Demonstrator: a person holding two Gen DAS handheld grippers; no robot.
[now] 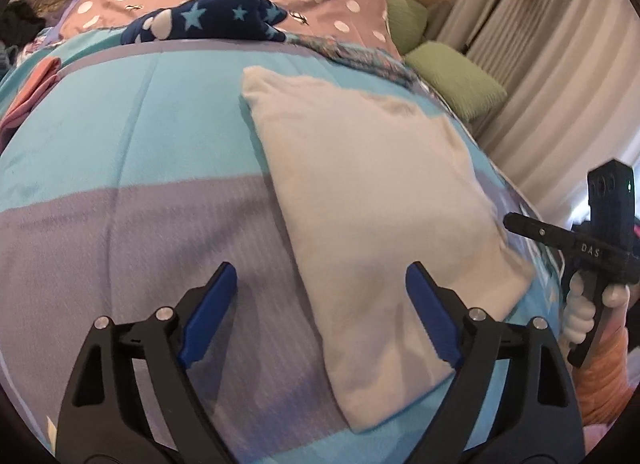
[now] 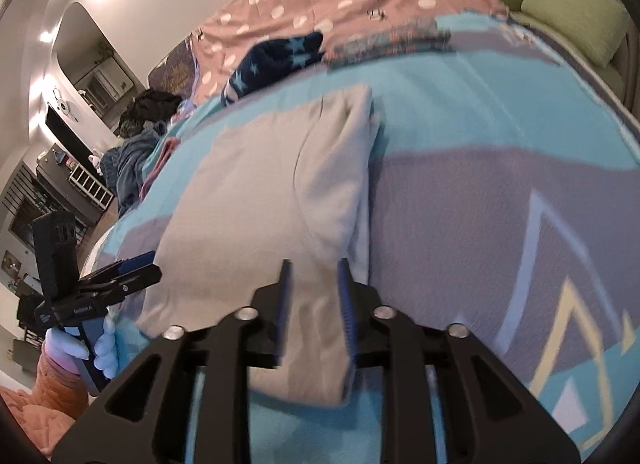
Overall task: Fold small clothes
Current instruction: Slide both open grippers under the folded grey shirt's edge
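Lying folded on the bed [image 1: 120,136], white garment [image 1: 376,200] ran near-to-far; left tool [image 1: 320,284] wide open, right tool [image 2: 312,284] part-open astride its near edge, nearer.

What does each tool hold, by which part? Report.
Nothing is held. The left tool stands open above the bedspread; the right tool straddles the near edge of the folded white garment, unpinched.
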